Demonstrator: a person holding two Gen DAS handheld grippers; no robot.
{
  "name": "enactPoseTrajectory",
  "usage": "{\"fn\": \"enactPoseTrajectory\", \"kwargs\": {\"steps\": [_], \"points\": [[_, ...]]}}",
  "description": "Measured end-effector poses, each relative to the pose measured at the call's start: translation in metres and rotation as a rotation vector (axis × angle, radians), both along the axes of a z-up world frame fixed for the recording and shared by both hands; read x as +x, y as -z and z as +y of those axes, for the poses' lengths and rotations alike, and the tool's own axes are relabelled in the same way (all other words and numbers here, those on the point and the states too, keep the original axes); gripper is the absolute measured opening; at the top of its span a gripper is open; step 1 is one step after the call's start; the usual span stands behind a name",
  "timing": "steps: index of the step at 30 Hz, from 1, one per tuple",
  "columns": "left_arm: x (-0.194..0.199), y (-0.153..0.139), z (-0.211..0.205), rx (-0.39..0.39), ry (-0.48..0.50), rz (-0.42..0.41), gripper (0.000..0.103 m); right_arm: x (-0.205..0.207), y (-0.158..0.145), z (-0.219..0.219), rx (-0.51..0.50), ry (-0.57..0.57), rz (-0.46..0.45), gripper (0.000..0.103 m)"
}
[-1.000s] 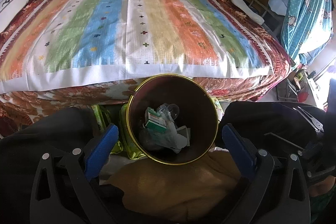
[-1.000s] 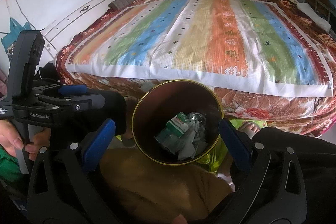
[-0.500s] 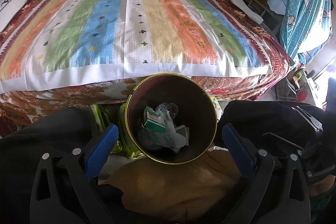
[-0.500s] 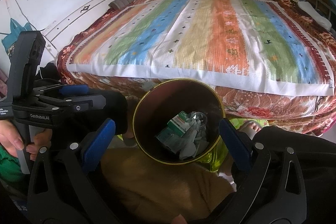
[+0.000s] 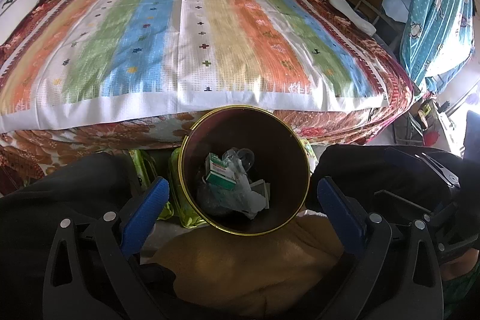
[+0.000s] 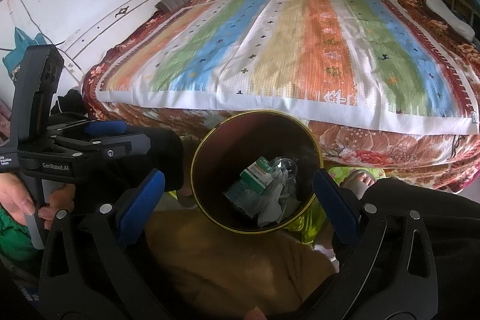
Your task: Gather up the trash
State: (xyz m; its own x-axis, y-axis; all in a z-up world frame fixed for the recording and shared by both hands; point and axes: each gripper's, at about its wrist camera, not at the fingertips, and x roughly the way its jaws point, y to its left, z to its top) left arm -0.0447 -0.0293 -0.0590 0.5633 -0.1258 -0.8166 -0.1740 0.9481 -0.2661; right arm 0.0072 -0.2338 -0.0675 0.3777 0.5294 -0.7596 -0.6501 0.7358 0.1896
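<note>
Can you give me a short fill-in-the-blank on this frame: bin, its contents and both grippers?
1. The trash bin has a rim coloured ____.
2. The green-and-white carton lies ____ the bin.
3. The left gripper and the right gripper both have their jaws ____, holding nothing.
4. Behind the bin, the bed carries a ____ blanket.

Missing words: gold; inside; open; striped

Little changes over the last second. In the left wrist view the trash bin (image 5: 244, 170) sits slightly higher against the striped bedspread (image 5: 192, 50); in the right wrist view the bin (image 6: 256, 170) edges slightly up and right.
</note>
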Motion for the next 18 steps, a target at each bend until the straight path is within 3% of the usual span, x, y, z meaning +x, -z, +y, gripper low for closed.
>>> {"fn": "enactPoseTrajectory", "kwargs": {"steps": [18], "points": [[0.0021, -0.0012, -0.0015, -0.005, -0.001, 0.004, 0.097, -0.0001, 0.0011, 0.0, -0.003, 0.004, 0.003, 0.094]]}}
